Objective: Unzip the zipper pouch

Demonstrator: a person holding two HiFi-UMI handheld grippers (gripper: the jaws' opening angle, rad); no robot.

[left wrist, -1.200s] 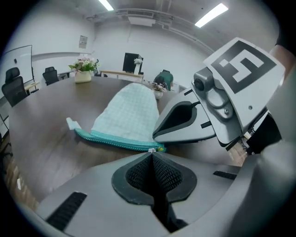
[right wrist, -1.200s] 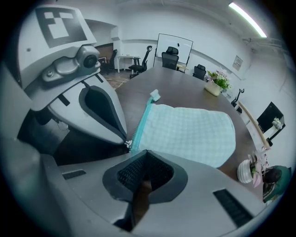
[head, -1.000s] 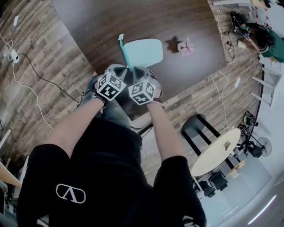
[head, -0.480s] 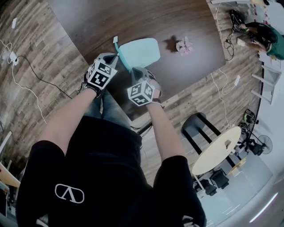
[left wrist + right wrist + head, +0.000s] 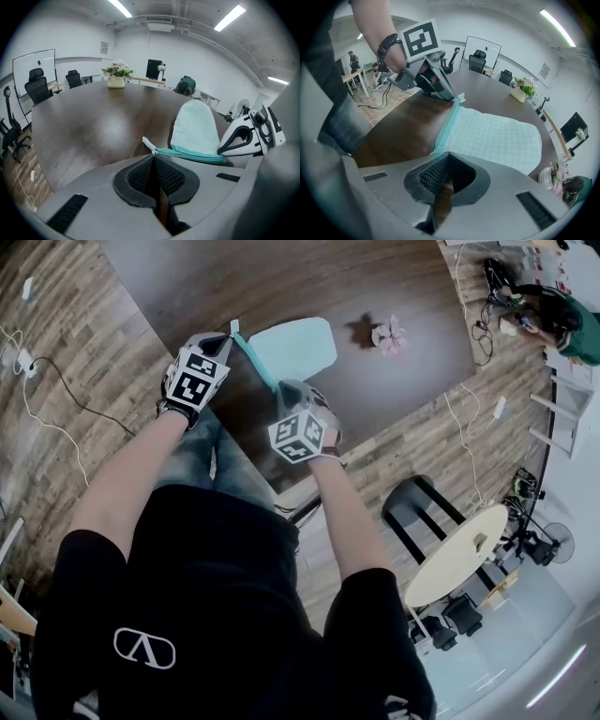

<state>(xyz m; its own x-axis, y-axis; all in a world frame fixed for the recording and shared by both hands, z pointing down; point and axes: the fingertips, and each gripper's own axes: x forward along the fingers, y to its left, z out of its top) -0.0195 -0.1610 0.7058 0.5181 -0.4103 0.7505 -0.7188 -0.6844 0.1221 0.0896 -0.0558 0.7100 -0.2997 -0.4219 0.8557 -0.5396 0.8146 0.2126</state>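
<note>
Zipper pouch (image 5: 298, 348) at the near edge of the desk (image 5: 309, 277), zipper side stretched taut between both grippers. Right gripper (image 5: 448, 154) jaws closed on the near end of the teal zipper band (image 5: 444, 125), anchoring it against the pull. Left gripper (image 5: 153, 154) jaws closed on the zipper pull (image 5: 152, 151). Versus one second earlier: left gripper moved along the zipper line, away from the right gripper instead of beside it.

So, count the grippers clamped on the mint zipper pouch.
2. The left gripper clamps the teal zipper at the white-tabbed end of the mint fabric pouch; the right gripper clamps the opposite end. Neither is hidden.
</note>
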